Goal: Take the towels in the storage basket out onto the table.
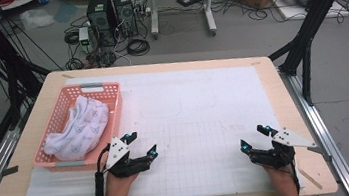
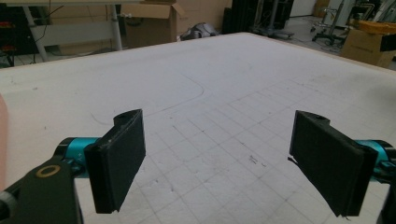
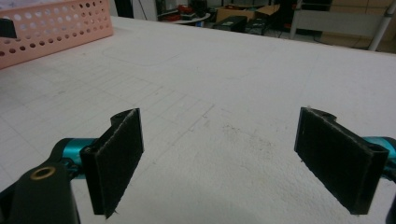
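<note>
From the high view we see a white patterned cloth [image 1: 81, 126] bundled inside the pink perforated basket [image 1: 110, 89]; the right gripper view gives us the basket's holed wall [image 3: 56, 28] but hides what lies in it. The basket sits at the desk's [image 1: 270, 73] left side, on the white gridded mat [image 1: 199, 110]. Right of the basket, the mat lies bare across to the desk's far right edge, leaving wide room. Our left tool [image 1: 139, 146] rests just beside the basket's near right corner, jaws spread wide, nothing between them. Our right tool [image 1: 252, 138] sits well apart from the basket near the right edge, likewise spread and empty.
</note>
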{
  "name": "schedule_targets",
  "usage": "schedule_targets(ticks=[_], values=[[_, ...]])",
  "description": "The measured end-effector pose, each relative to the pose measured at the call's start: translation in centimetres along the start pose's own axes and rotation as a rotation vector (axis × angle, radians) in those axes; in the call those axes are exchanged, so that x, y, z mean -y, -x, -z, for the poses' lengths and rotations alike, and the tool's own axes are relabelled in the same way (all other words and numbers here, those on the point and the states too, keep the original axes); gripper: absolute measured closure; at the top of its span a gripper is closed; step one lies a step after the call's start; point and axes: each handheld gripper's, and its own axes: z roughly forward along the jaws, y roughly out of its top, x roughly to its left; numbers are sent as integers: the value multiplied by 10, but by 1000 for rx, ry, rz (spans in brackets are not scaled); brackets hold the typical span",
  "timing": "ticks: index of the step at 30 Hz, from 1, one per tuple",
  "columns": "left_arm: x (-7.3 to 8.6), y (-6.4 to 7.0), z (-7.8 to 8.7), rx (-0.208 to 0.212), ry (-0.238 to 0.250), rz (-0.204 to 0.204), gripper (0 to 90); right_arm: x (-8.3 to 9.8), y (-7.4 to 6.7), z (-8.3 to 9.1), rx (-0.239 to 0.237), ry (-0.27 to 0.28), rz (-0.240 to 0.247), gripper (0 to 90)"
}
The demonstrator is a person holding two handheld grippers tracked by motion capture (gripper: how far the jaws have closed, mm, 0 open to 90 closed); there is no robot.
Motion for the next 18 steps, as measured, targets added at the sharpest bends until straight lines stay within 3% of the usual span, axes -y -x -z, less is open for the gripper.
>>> schedule_targets(ticks=[6,10,14,18], values=[[0,-1,0,3,1,6,186,0,-1,-1,-8,-14,18,143],[0,-1,0,2,-3,11,192,-1,0,-1,-12,-16,2,143],[0,0,2,-16,16,1,195,0,-1,-1,-7,-13,9,143],[0,2,6,-7,28,2,197,0,0,0,-12,-13,4,143]])
